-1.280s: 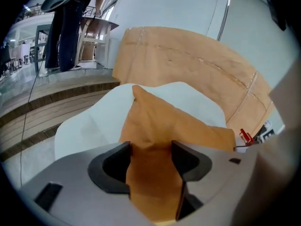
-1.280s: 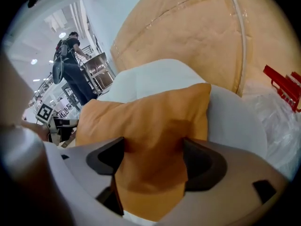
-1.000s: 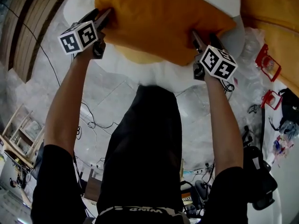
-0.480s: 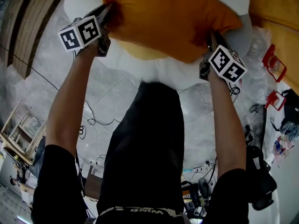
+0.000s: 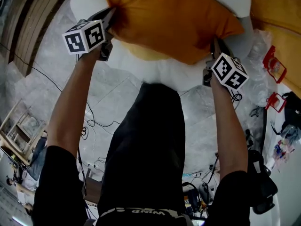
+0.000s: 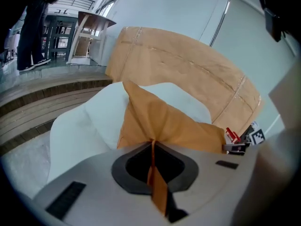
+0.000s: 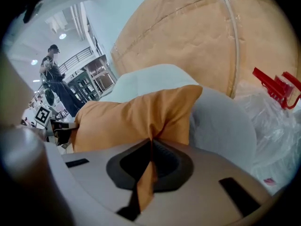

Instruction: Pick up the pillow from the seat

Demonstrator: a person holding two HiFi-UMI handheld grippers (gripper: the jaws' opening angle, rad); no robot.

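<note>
Beneath pillow [image 5: 174,18], white seat [image 5: 164,72], grey floor [image 5: 61,69]

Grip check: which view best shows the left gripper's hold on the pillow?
Left gripper view: the left gripper pinches pillow fabric, jaws just closed. Head view shows it at one corner; right gripper view, only distantly.

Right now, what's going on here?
A person holds a gripper in each hand. The left gripper and right gripper have just been closing and are now shut on opposite corners of the orange pillow, with fabric pinched between each pair of jaws. The pillow is over the white seat; lift-off is unclear.
</note>
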